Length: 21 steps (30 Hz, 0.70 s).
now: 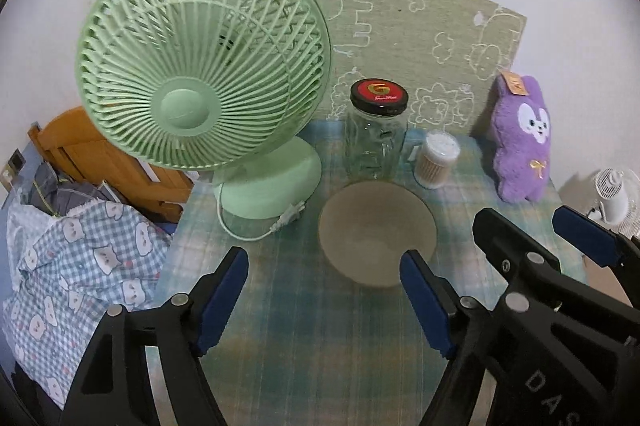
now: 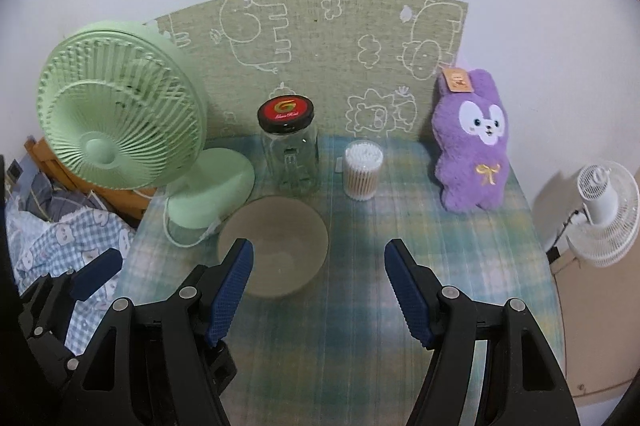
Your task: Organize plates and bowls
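An empty grey-beige bowl (image 1: 376,234) stands on the blue-green checked tablecloth (image 1: 320,346), in front of a glass jar. My left gripper (image 1: 324,256) hovers just short of the bowl, open, with its right finger (image 1: 424,298) overlapping the bowl's near rim in the picture. In the right wrist view the same bowl (image 2: 280,238) sits left of centre. My right gripper (image 2: 319,246) is open and empty, with its left finger (image 2: 232,286) in front of the bowl. Each gripper shows in the other's view: the right gripper (image 1: 528,222) and the left gripper (image 2: 96,270). No plate is in view.
A green desk fan (image 1: 192,65) with a loose cord stands left of the bowl. Behind it are a black-lidded glass jar (image 1: 378,133) and a cotton swab tub (image 1: 436,161). A purple plush rabbit (image 2: 472,145) leans at the back right. A white fan (image 2: 600,209) stands past the table's right edge, and bedding (image 1: 80,258) lies to the left.
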Motion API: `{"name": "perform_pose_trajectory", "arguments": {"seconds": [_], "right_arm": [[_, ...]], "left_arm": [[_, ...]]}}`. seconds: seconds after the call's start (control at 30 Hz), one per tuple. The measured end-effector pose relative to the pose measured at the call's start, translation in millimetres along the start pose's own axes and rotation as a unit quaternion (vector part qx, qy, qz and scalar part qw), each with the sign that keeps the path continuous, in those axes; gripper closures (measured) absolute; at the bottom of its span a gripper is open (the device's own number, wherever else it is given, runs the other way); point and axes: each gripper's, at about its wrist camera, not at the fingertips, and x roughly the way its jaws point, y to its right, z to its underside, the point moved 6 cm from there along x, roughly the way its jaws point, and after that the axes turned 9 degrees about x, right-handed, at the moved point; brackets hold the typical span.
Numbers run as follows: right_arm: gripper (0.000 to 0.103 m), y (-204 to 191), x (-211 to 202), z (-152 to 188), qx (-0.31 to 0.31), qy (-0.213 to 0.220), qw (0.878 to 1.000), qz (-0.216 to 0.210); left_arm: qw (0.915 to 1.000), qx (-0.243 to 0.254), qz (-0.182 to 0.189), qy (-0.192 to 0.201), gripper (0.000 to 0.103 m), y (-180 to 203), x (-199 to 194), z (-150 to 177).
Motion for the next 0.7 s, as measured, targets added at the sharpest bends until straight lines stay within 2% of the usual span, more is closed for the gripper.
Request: {"name": "perform_pose_trajectory", "arguments": {"seconds": [0.43,0.5,0.63,0.7], "right_arm": [[0.049,9,94,-6,0.004,-0.051,0.999,-0.019],[0.056,10,107,-4,0.008,-0.06,0.998,-0.024],[0.059,9,125,-1,0.011,-0.075,0.997,-0.031],[0.065,7,131,2,0.012,-0.081,0.996,-0.041]], "left_arm": [[0.9989,-0.016,-0.013,-0.043,0.053,10,82,-4],[0.9986,-0.013,-0.017,-0.049,0.059,10,92,-4],[0.9977,-0.009,-0.017,-0.065,0.064,10,110,-2],[0.9975,-0.008,-0.013,-0.069,0.067,11,117,-1]]}}
